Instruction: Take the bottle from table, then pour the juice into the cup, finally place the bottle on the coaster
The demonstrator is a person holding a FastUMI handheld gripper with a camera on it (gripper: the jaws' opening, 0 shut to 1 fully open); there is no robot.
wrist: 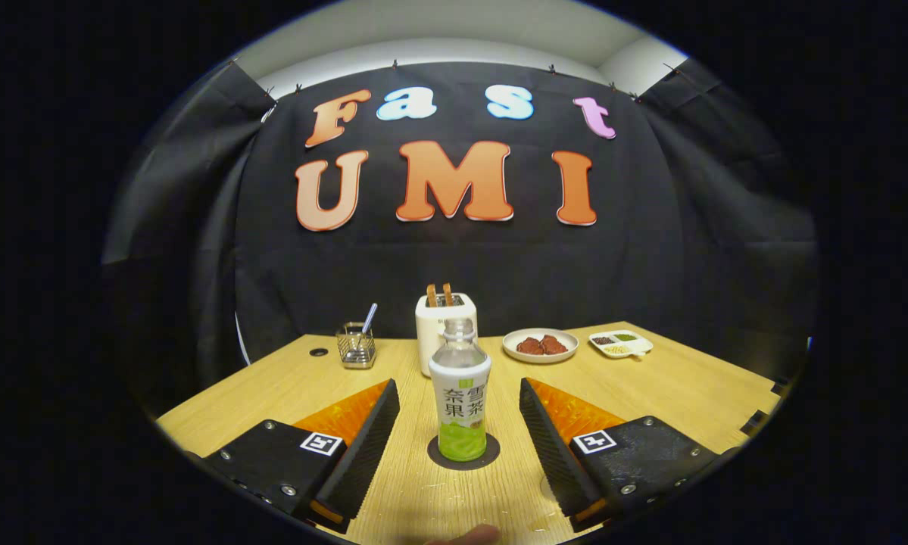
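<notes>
A: Gripper view, near to far. The gripper (460, 431) is spread wide, holding nothing; the bottle (460, 401) stands upright between the fingers (363, 443), clear of both pads. It sits on the dark round coaster (465, 458).

B: No cap on it?

A: None seen. A little green juice low down, the rest looks empty. My reading: the placing step is finishing.

B: How to do it well?

A: Back straight out along the table (287, 390), fingers level and kept wide so neither pad clips the label.

B: Beyond?

A: Toaster (446, 322) just behind the bottle, utensil rack (356, 346), plate (540, 345), small divided dish (620, 343).
</notes>
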